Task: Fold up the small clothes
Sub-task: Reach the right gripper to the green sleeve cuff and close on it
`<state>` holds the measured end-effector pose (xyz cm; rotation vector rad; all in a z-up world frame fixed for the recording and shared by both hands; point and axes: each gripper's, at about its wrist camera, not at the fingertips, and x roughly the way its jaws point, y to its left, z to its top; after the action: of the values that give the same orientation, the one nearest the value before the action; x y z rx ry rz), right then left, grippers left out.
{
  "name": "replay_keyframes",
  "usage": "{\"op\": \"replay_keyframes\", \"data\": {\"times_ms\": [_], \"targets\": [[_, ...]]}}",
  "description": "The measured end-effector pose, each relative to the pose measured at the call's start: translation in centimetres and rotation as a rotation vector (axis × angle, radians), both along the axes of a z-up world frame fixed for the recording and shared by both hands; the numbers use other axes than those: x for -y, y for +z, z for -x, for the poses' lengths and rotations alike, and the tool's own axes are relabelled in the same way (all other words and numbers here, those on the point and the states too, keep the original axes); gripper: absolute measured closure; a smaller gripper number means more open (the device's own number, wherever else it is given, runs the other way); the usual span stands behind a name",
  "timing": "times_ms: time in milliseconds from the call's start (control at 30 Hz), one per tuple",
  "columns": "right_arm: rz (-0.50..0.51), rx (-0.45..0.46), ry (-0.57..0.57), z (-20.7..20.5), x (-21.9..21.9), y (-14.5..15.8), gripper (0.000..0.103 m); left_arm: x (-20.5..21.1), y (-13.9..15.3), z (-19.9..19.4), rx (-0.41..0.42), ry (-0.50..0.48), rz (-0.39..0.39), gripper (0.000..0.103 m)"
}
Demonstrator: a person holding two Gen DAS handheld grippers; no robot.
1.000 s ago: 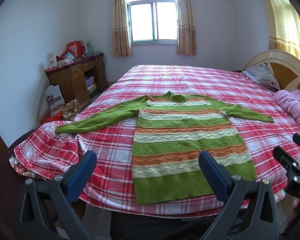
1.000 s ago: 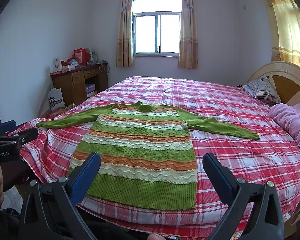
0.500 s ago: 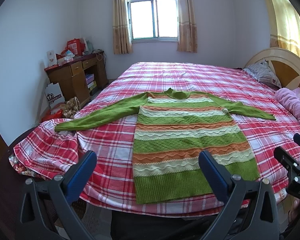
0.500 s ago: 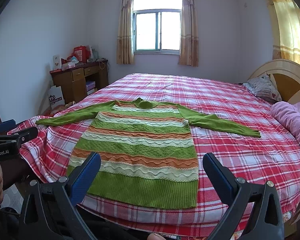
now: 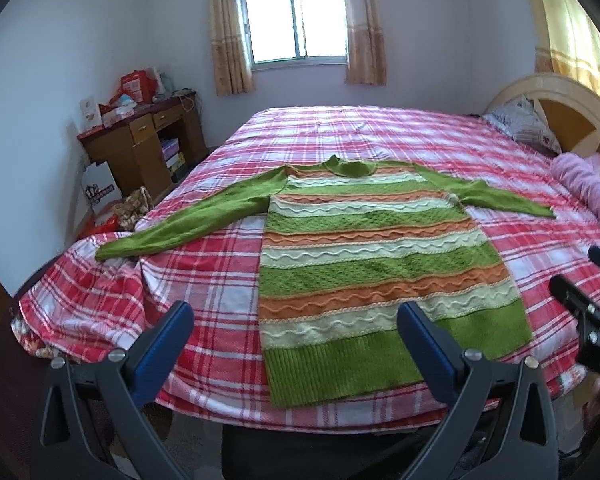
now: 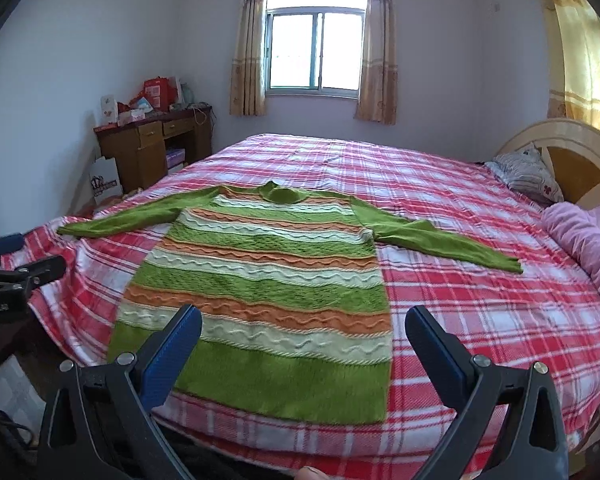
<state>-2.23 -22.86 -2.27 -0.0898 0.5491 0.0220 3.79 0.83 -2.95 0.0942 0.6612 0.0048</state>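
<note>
Left gripper (image 5: pixel 290 322), black frame with blue rubber pads, is hovering off the foot edge of the bed, jaws spread wide and holding nothing. Right gripper (image 6: pixel 302 326), same build, is hovering just beside it, jaws likewise wide apart and empty. In the right wrist view, white lettering is showing on the left gripper's body at the left edge, too blurred to read.

Red, pink and white plaid bedspread (image 5: pixel 220 276), woven and slightly rumpled at the near left corner, is covering a wide bed. Green, orange and cream striped knit sweater (image 5: pixel 372 264) is lying flat on it, face up, ribbed green hem near the foot edge, roll collar pointing towards the window. Wavy raised cable lines are running across the stripes. Both plain green sleeves are spreading outward, the left one reaching towards the bed's left corner.

Pink fluffy rolled blanket (image 6: pixel 584 240) is lying at the right side, with a grey patterned pillow (image 6: pixel 528 176) behind it against a curved pale wooden headboard (image 6: pixel 580 148).

Left of the bed, a white paper bag with a dark crown print (image 5: pixel 100 192) is standing on the floor beside a brown wooden bench with drawers (image 5: pixel 140 148), red boxes and cards piled on top; the writing is not legible. On the far wall, a bright window (image 6: pixel 314 52) is hanging between beige patterned curtains (image 6: pixel 248 48).
</note>
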Motion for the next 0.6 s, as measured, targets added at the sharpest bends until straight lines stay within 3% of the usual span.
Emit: {"op": "replay_keyframes", "data": {"times_ms": [333, 600], "targets": [[0.025, -0.096, -0.042, -6.9, 3.7, -3.3, 0.001, 1.1, -2.1, -6.5, -0.065, -0.038, -0.119, 0.000], [0.057, -0.163, -0.092, -12.8, 7.8, -5.6, 0.001, 1.9, -3.6, -13.8, -0.113, -0.039, -0.121, 0.000]]}}
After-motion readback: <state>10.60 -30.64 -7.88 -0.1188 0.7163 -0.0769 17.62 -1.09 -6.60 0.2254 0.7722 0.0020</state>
